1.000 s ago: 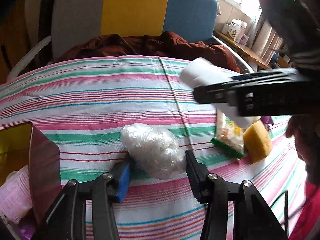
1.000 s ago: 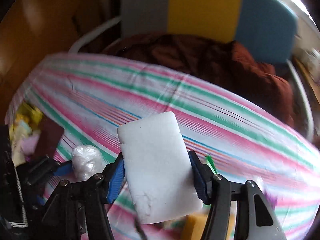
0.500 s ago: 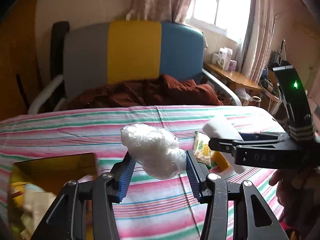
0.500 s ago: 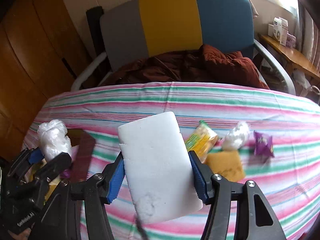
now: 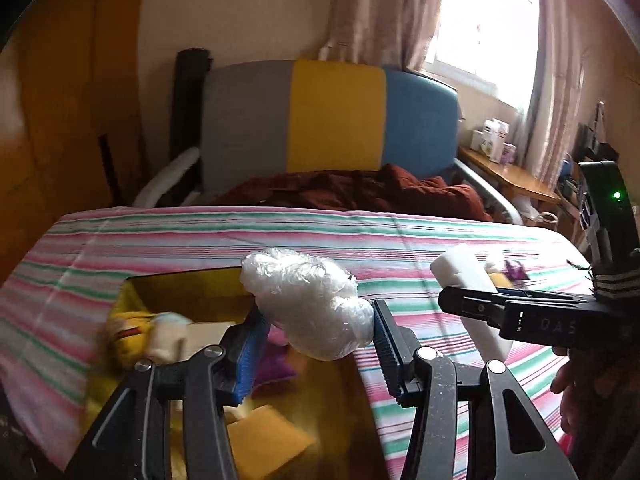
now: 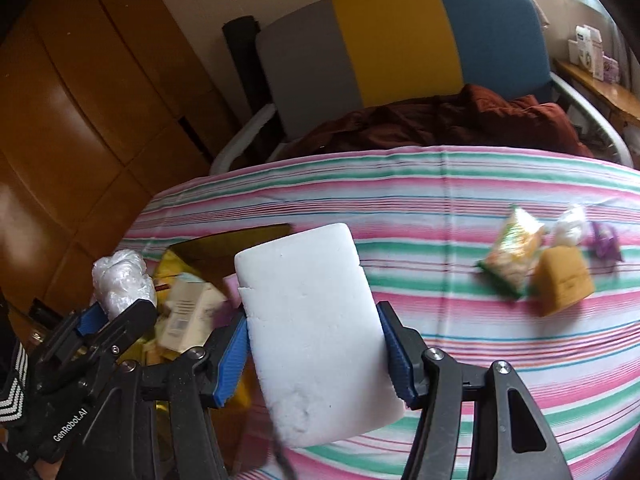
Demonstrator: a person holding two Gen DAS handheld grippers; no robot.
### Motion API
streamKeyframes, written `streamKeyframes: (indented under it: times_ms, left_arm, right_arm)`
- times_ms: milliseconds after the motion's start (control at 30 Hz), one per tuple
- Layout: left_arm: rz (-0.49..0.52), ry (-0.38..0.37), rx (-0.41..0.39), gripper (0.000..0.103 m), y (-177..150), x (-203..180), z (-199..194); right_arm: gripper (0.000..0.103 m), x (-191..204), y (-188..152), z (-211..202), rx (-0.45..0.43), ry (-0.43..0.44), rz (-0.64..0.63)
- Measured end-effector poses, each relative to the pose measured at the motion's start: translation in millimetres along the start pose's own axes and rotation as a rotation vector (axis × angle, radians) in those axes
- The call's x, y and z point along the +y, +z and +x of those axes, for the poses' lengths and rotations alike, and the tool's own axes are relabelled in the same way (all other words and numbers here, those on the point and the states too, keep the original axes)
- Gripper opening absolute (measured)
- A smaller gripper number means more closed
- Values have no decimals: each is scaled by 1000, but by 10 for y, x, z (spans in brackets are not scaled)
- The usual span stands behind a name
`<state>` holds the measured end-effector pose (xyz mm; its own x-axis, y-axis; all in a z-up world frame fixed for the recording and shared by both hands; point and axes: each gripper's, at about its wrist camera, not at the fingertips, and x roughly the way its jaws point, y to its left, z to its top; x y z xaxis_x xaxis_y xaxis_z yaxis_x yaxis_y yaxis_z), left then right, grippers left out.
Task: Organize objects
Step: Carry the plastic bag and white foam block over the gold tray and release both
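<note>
My left gripper (image 5: 316,344) is shut on a crumpled clear plastic bag (image 5: 308,304) and holds it in the air above an open box (image 5: 188,292) with a yellow lining. The box holds several packets and a sponge. My right gripper (image 6: 316,360) is shut on a white foam block (image 6: 316,332), just right of the box (image 6: 240,238). In the left wrist view the right gripper (image 5: 472,304) and its foam block (image 5: 460,276) hang to the right. In the right wrist view the left gripper (image 6: 116,312) and plastic bag (image 6: 122,280) are at the left.
On the striped tablecloth (image 6: 440,208) to the right lie a green snack packet (image 6: 512,256), a yellow sponge (image 6: 564,280), a white plastic wad (image 6: 570,226) and a purple wrapper (image 6: 606,242). A chair (image 5: 336,116) with a brown garment stands behind the table.
Both grippers have risen and swung left with their loads. The plastic bag has come off the cloth and is now over the box; the foam block has come up beside it.
</note>
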<state>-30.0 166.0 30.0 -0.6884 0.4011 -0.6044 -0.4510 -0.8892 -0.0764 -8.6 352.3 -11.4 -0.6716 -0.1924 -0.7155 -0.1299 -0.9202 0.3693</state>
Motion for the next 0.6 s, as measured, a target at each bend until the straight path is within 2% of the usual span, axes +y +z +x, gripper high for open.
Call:
streamKeyframes:
  times_ms: [300,600]
  left_arm:
    - [-68,62,-4,52,-176,488,-110]
    - [-140,69,25,52,-326,801,-68]
  right_arm:
    - [61,557,-116,249,34,48,-46]
    - [61,798,-154,378,48,57,-54]
